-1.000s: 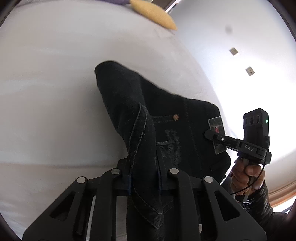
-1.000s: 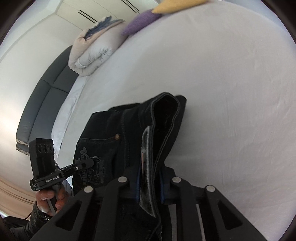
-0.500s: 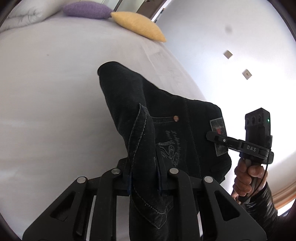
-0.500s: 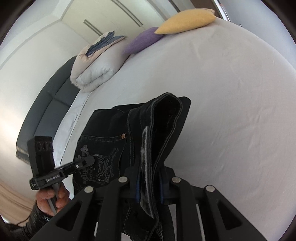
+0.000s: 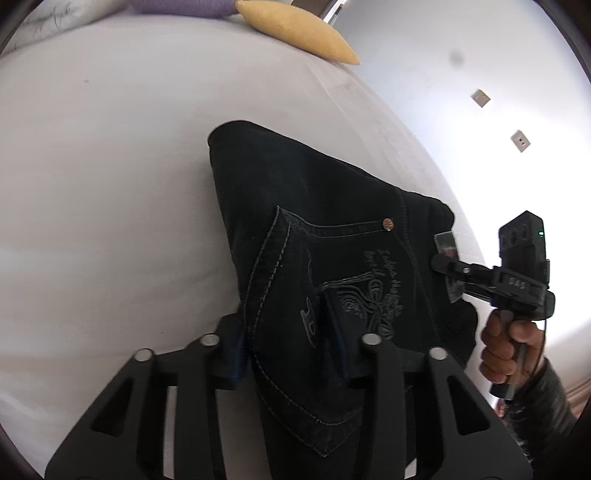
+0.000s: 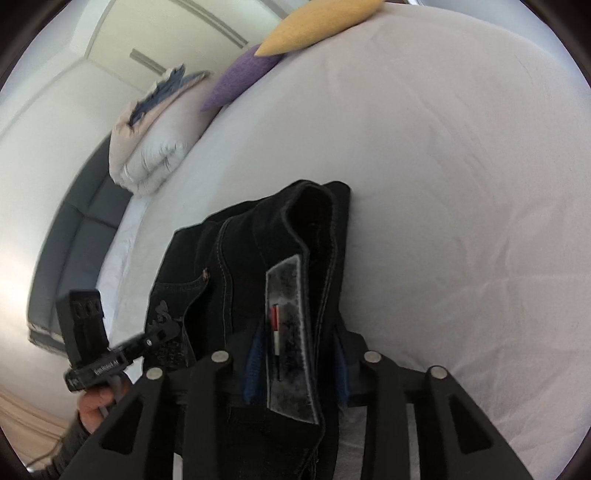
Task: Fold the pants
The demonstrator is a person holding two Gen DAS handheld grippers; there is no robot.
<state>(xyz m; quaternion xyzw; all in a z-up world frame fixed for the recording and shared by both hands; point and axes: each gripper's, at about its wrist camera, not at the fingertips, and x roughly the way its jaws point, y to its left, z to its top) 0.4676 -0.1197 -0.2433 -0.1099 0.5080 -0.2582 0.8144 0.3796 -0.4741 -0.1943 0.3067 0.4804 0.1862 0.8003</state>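
- You are in a bedroom of a home.
- A wide bed (image 6: 461, 184) with a white sheet fills both of your views.
- A yellow cushion (image 6: 317, 26) and a purple cushion (image 6: 240, 79) lie at its far end.
- A folded duvet (image 6: 155, 147) sits beside them, against a grey padded headboard (image 6: 70, 251).
- Plain white walls carry two wall sockets (image 5: 520, 140).

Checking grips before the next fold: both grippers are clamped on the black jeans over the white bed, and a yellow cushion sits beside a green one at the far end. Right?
Not quite: the cushion beside the yellow cushion is purple, not green, as the right wrist view shows. The rest holds: left gripper and right gripper both clamp the black jeans over the white bed.
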